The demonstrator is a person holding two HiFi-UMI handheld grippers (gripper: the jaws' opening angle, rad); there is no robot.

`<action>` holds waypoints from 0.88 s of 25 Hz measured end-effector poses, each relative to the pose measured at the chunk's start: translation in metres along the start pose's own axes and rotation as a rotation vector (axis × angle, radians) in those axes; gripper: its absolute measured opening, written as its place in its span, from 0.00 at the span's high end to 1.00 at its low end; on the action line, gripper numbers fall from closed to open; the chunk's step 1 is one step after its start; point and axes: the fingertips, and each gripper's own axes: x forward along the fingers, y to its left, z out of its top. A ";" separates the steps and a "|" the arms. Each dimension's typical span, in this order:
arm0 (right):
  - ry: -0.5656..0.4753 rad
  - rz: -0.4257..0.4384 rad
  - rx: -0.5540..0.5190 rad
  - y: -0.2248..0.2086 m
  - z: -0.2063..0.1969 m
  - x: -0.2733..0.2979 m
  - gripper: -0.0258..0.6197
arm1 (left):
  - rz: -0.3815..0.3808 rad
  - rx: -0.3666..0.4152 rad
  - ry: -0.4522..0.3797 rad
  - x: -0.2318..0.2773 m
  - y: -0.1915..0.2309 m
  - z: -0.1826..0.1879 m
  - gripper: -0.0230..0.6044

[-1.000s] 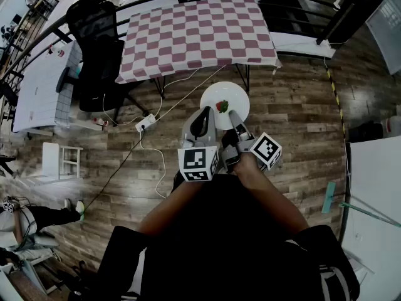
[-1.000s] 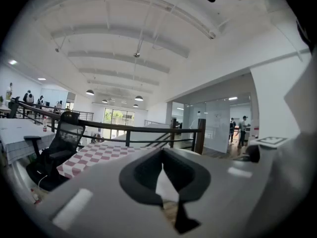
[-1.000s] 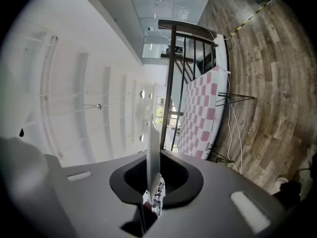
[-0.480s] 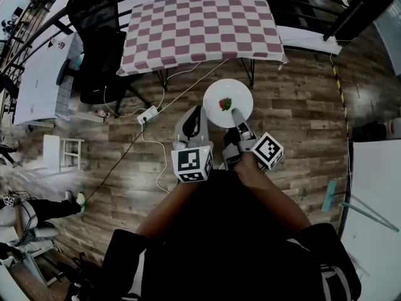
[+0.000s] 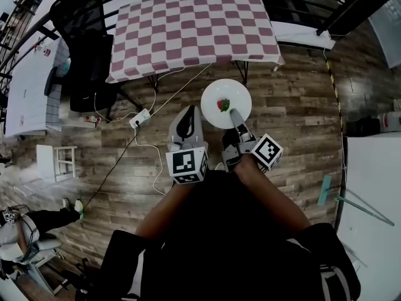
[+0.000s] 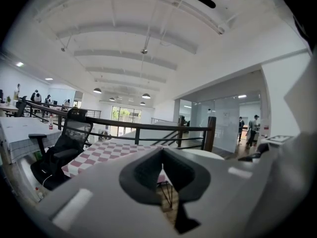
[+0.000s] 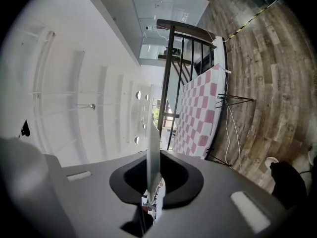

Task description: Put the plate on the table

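Note:
A round white plate (image 5: 226, 99) with a small red piece of food (image 5: 223, 105) on it hangs over the wooden floor, just short of the table with the red-and-white checked cloth (image 5: 194, 30). My right gripper (image 5: 236, 116) is shut on the plate's near rim. In the right gripper view the plate (image 7: 153, 148) shows edge-on as a thin slab pinched in the right gripper (image 7: 151, 190). My left gripper (image 5: 186, 119) is beside the plate to its left, shut on nothing. In the left gripper view the left gripper (image 6: 161, 170) points at the checked table (image 6: 106, 150).
A black office chair (image 5: 88, 49) stands left of the table. A power strip (image 5: 139, 119) and cables lie on the floor in front. A black railing (image 5: 301, 5) runs behind the table. White tables stand at the far left (image 5: 28, 86) and right (image 5: 376, 199).
My left gripper has drawn away to the left of the plate. The right gripper still holds the plate at about the same spot.

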 end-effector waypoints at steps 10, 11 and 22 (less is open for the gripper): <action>0.020 -0.024 -0.012 0.017 0.009 0.079 0.93 | 0.018 -0.054 -0.001 0.058 0.067 0.016 0.95; 0.017 -0.026 -0.015 0.019 0.010 0.087 0.93 | 0.018 -0.049 -0.003 0.064 0.073 0.019 0.95; -0.011 -0.011 -0.021 0.047 0.011 0.170 0.93 | 0.031 -0.113 -0.017 0.114 0.144 0.045 0.95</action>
